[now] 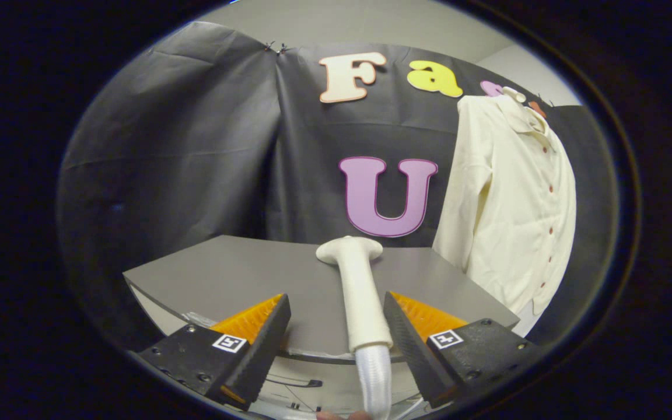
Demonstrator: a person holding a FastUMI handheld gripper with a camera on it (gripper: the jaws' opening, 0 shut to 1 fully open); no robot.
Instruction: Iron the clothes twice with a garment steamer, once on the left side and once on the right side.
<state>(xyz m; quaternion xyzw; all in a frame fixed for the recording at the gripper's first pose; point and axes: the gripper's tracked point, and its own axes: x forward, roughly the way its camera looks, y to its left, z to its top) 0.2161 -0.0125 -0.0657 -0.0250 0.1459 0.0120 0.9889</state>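
Two fingers (336, 344) stand spread apart, gripping nothing, with the steamer (361, 291) lying between them on the grey surface (237, 280), its head pointing away. It looks rigid and light; its smooth handle is probably the best hold, though the ribbed hose (374, 379) will drag. Beyond the surface's right edge hangs the soft shirt (511, 204), with open room before it.

soft, even indoor light falls from above, leaving the flat grey tabletop (242, 274) evenly lit with no hard shadows. the cream long-sleeved buttoned shirt (511, 198) is the brightest area yet keeps its detail. the white ribbed plastic hose (374, 379) shows mild sheen. fisheye distortion bends the table's edges, and the open gripper (336, 326) fingers look slightly soft.
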